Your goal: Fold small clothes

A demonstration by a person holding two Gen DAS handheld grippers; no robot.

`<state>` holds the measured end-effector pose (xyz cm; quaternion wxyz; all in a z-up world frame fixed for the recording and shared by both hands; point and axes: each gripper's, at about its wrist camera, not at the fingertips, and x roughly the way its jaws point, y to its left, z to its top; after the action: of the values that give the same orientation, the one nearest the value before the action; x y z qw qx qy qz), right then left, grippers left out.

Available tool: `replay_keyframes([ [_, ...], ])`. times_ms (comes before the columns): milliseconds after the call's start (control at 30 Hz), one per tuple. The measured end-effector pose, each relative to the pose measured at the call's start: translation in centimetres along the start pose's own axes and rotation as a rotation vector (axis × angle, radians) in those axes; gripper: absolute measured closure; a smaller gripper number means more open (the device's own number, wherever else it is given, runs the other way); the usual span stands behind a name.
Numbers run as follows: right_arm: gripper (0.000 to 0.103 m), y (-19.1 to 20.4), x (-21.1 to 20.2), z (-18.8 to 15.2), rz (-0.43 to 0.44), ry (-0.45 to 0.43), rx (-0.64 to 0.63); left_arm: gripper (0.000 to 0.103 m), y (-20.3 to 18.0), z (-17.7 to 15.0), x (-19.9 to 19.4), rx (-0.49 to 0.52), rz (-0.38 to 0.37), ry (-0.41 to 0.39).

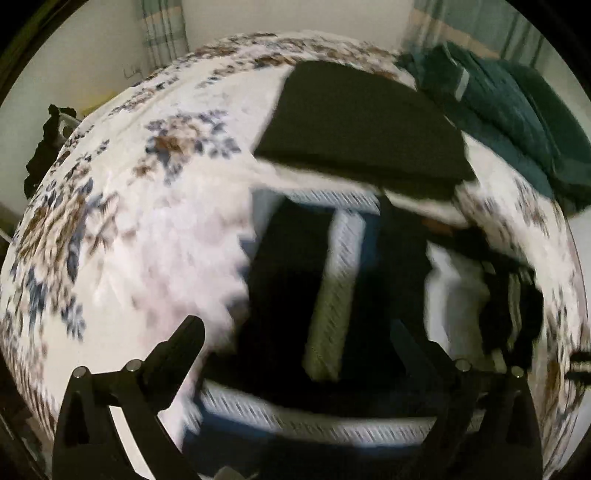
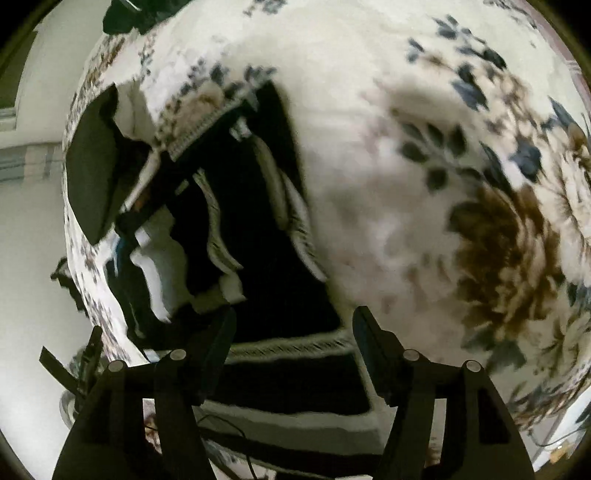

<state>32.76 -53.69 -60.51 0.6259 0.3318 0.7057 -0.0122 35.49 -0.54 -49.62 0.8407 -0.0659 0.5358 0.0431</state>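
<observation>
A black garment with white patterned bands (image 1: 295,280) lies spread on the floral bedspread (image 1: 140,229); the view is motion-blurred. My left gripper (image 1: 299,332) hovers over its near part with the jaws wide apart and nothing between them. In the right wrist view the same black garment (image 2: 266,229) lies left of centre. My right gripper (image 2: 293,325) is open above its banded near edge, holding nothing. A folded black piece (image 1: 362,122) lies beyond the garment, and shows in the right wrist view (image 2: 92,166) at the left.
A dark green blanket pile (image 1: 517,110) lies at the far right of the bed. Checked curtains (image 1: 162,33) hang behind. A dark object (image 1: 48,140) stands off the bed's left edge. The bedspread (image 2: 443,184) stretches to the right of the garment.
</observation>
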Motion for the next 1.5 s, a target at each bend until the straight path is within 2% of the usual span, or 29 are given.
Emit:
replay_keyframes([
  [67, 0.036, -2.0, -0.1, -0.3, 0.002, 0.027, -0.024, 0.0, -2.8, -3.4, -1.1, 0.021, 0.003, 0.037],
  [200, 0.036, -6.2, -0.2, -0.6, -0.016, 0.097, -0.059, 0.0, -10.7, -13.3, -2.8, 0.129, 0.058, 0.18],
  [267, 0.036, -8.0, -0.6, -0.8, -0.015, 0.123, -0.075, 0.0, -15.1, -19.4, -3.3, 0.159, 0.032, 0.297],
  [400, 0.036, -11.1, -1.4, -0.8, -0.009, 0.147, -0.108, 0.0, -21.7, -28.6, -3.6, 0.2, -0.007, 0.465],
  [533, 0.036, -13.8, -1.4, -0.2, -0.003, 0.162, -0.095, 0.001, -26.3, -35.0, -2.1, 0.24, 0.002, 0.546],
  [600, 0.036, -14.5, -1.2, 0.2, -0.001, 0.17, -0.099, 0.012, -27.3, -36.1, -1.2, 0.266, 0.041, 0.516],
  [667, 0.036, -14.6, -1.0, 0.9, 0.01, 0.174, -0.113, 0.057, -27.3, -36.2, -0.8, 0.27, 0.091, 0.469],
  [700, 0.036, -14.5, -0.9, 1.4, 0.022, 0.174, -0.119, 0.069, -26.7, -35.9, -1.2, 0.241, 0.094, 0.436],
  [733, 0.036, -14.1, -0.8, 2.1, 0.038, 0.171, -0.125, 0.091, -26.0, -35.6, -1.8, 0.208, 0.092, 0.411],
  [767, 0.036, -13.7, -0.8, 2.9, 0.054, 0.165, -0.131, 0.097, -25.3, -35.2, -2.5, 0.179, 0.086, 0.392],
  [900, 0.036, -10.5, -0.4, 7.9, 0.158, 0.113, -0.142, 0.097, -22.6, -33.5, -6.1, 0.106, 0.047, 0.312],
  [1000, 0.036, -7.4, 0.8, 12.4, 0.256, 0.076, -0.138, 0.097, -21.2, -32.5, -8.2, 0.063, 0.027, 0.286],
  [1067, 0.036, -5.6, 2.4, 15.6, 0.322, 0.071, -0.102, 0.097, -20.3, -31.7, -9.6, 0.033, 0.018, 0.268],
  [1200, 0.037, -4.0, 6.3, 19.0, 0.398, 0.113, -0.002, 0.097, -19.5, -31.0, -11.1, 0.003, 0.021, 0.247],
  [1233, 0.045, -3.6, 7.7, 19.3, 0.415, 0.15, 0.013, 0.097, -19.2, -31.0, -11.2, -0.007, 0.017, 0.245],
  [1267, 0.073, -3.3, 8.5, 19.3, 0.409, 0.166, 0.016, 0.097, -18.6, -30.5, -11.3, -0.018, 0.012, 0.248],
  [1300, 0.089, -3.0, 8.9, 19.2, 0.403, 0.171, 0.014, 0.097, -18.4, -30.6, -11.6, -0.024, 0.013, 0.245],
  [1333, 0.093, -2.4, 8.8, 18.9, 0.388, 0.161, 0.0, 0.097, -17.9, -30.3, -11.8, -0.036, 0.004, 0.242],
  [1500, 0.095, 1.4, 4.7, 17.9, 0.329, 0.084, -0.046, 0.097, -15.1, -28.6, -13.7, -0.094, -0.043, 0.227],
])
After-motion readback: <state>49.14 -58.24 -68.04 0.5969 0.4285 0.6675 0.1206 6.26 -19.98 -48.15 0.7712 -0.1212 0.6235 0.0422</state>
